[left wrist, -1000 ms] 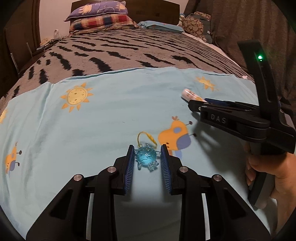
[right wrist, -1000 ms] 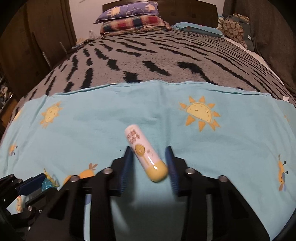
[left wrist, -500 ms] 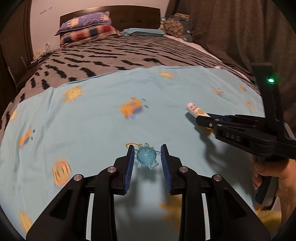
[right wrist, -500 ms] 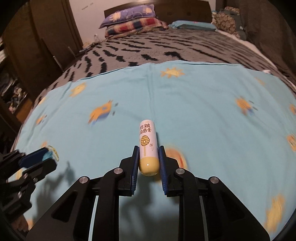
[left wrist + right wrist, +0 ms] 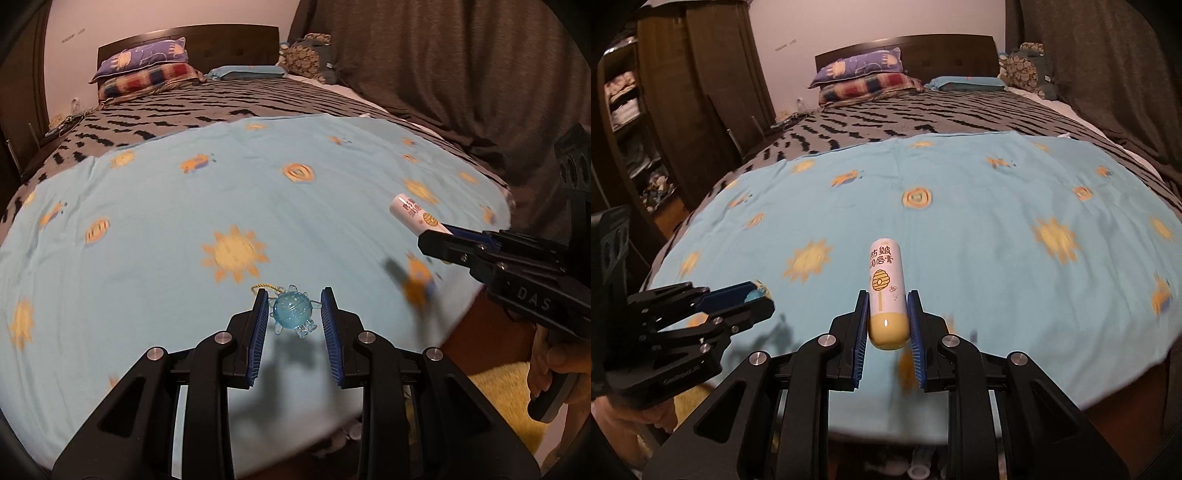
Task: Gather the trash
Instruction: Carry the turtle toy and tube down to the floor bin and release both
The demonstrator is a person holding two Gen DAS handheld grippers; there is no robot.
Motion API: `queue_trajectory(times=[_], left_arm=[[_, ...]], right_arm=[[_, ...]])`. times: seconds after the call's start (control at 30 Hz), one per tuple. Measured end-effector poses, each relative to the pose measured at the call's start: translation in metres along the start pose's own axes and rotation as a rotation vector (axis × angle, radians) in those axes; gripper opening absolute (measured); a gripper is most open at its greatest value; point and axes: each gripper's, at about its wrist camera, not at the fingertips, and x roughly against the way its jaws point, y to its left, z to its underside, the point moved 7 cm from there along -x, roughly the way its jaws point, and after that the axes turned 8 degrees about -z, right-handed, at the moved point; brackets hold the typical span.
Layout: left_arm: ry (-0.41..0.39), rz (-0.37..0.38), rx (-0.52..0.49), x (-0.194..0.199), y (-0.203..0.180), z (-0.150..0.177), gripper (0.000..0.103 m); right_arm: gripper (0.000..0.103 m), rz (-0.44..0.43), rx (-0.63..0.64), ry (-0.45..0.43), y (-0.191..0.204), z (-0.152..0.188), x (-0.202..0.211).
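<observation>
Blue cloth with yellow suns on it is covering the near end of a big bed, and both grippers are hanging in the air above it.

The left gripper is squeezing a little blue toy ball between its two blue pads. The jaws are only partly closed, because the ball is filling the gap. The ball is see-through, with small nubs sticking out, and a thin yellow string is hanging off it toward the left pad. It is floating above the cloth, not touching it, and its shadow is falling on the cloth below.

The right gripper is pinching a lip balm tube with its jaws almost shut. The pads are holding the yellow bottom end, and the white end, with a beehive picture on it, is poking out forward past the fingertips. From the left camera the tube is sticking out of the right gripper well off to the right.

Farther back, a gray blanket with black stripes is lying on the bed. Two pillows are sitting stacked at the dark headboard. Dark curtains are hanging on the right, and a wooden wardrobe is standing on the left.
</observation>
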Motion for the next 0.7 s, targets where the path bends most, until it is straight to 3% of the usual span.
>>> queue_trajectory(times=[0.2, 0.3, 0.7], left_arm=[[0.010, 0.054, -0.009, 0.016, -0.023, 0.052, 0.027], [0.027, 0.046, -0.021, 0.015, -0.031, 0.083, 0.027], [0.245, 0.083, -0.037, -0.052, -0.059, 0.196, 0.027]], right_arm=[[0.022, 0.026, -0.024, 0.027, -0.001, 0.060, 0.015], [0.022, 0.037, -0.073, 0.070, -0.009, 0.097, 0.012], [0.022, 0.072, -0.206, 0.240, -0.038, 0.212, -0.023]])
